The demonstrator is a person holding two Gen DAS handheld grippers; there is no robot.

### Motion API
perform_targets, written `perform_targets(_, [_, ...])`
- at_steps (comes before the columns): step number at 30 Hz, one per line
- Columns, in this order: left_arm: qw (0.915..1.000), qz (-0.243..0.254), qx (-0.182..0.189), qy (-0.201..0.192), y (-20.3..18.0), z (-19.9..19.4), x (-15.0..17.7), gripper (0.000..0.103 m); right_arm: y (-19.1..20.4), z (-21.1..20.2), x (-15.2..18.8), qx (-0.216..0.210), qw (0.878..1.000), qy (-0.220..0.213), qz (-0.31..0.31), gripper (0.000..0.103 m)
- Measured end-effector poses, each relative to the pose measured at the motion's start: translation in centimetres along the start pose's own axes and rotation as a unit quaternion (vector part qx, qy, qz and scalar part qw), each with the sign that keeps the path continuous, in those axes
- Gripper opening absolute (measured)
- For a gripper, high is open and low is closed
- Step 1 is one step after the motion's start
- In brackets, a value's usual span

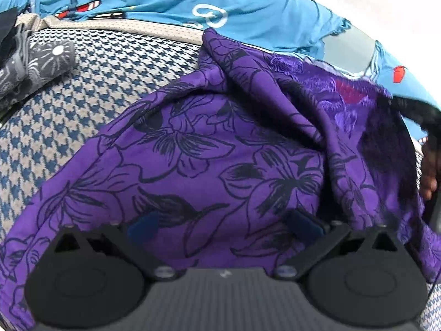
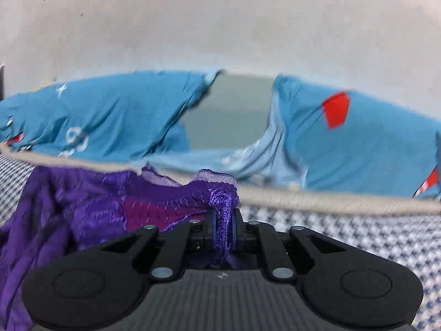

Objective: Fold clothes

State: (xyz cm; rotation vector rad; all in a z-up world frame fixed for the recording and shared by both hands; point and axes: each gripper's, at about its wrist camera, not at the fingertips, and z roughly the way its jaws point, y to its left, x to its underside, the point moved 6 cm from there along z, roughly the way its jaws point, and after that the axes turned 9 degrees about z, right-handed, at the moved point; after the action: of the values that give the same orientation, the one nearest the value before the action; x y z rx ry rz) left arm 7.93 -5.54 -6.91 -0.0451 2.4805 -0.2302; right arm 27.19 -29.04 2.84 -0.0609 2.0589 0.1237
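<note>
- My right claw [image 2: 222, 227] is clamped on a bunched, embroidered edge of the purple floral garment [image 1: 209, 165];
- My left claw [image 1: 223, 224] stands wide above that garment, gripping nothing;
- The garment lies crumpled on the houndstooth surface [image 1: 91, 77], near a blue printed cloth [image 2: 372, 143] behind it.

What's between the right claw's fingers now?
A bunched fold of the purple garment, pinched by the right claw; the right wrist view shows it.

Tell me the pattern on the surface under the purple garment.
Blue-and-cream houndstooth check on the surface; clearest in the left wrist view.
</note>
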Motion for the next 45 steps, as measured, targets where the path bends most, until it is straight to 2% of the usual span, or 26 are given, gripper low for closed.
perform_targets(5, [0.9997, 0.015, 0.019, 0.003, -1.7, 0.1, 0.2, 0.103, -0.6, 1.3, -1.1, 0.027, 0.999, -0.017, 0.015, 0.01])
perform_targets(10, [0.9996, 0.025, 0.013, 0.007, -2.4, 0.4, 0.5, 0.103, -1.6, 3.8, 1.1, 0.036, 0.997, 0.043, 0.049, 0.012])
perform_targets(12, [0.9996, 0.024, 0.014, 0.008, -2.3, 0.4, 0.5, 0.103, -2.5, 3.9, 1.5, 0.027, 0.995, 0.055, 0.076, 0.026])
perform_targets(13, [0.9996, 0.023, 0.014, 0.007, -2.3, 0.4, 0.4, 0.103, -2.9, 3.6, 1.7, 0.021, 0.994, 0.054, 0.091, 0.029])
perform_targets(16, [0.9997, 0.022, 0.013, 0.003, -2.1, 0.2, 0.3, 0.103, -4.3, 1.8, 1.8, 0.003, 0.991, 0.044, 0.122, 0.031])
perform_targets(21, [0.9994, 0.031, 0.014, -0.008, -2.5, -0.4, 0.1, 0.103, -6.9, -2.0, 1.4, 0.018, 0.991, 0.041, 0.13, 0.031])
perform_targets(31, [0.9989, 0.038, 0.017, -0.022, -2.7, -1.3, 0.2, 0.103, -11.8, -8.5, 4.7, 0.063, 0.988, 0.076, 0.118, 0.032])
perform_targets(35, [0.9986, 0.043, 0.017, -0.025, -2.7, -1.6, 0.2, 0.103, -13.9, -11.4, 5.3, 0.087, 0.986, 0.07, 0.123, 0.04])
perform_targets(38, [0.9986, 0.043, 0.017, -0.026, -2.5, -1.8, 0.3, 0.103, -16.2, -13.5, 5.8, 0.11, 0.982, 0.066, 0.139, 0.044])
perform_targets(43, [0.9986, 0.041, 0.02, -0.027, -2.3, -2.0, 0.3, 0.103, -20.2, -16.5, 6.7, 0.153, 0.968, 0.069, 0.186, 0.047])
perform_targets(45, [0.9985, 0.044, 0.019, -0.028, -2.4, -2.1, 0.3, 0.103, -21.4, -17.5, 7.3, 0.161, 0.963, 0.074, 0.204, 0.051])
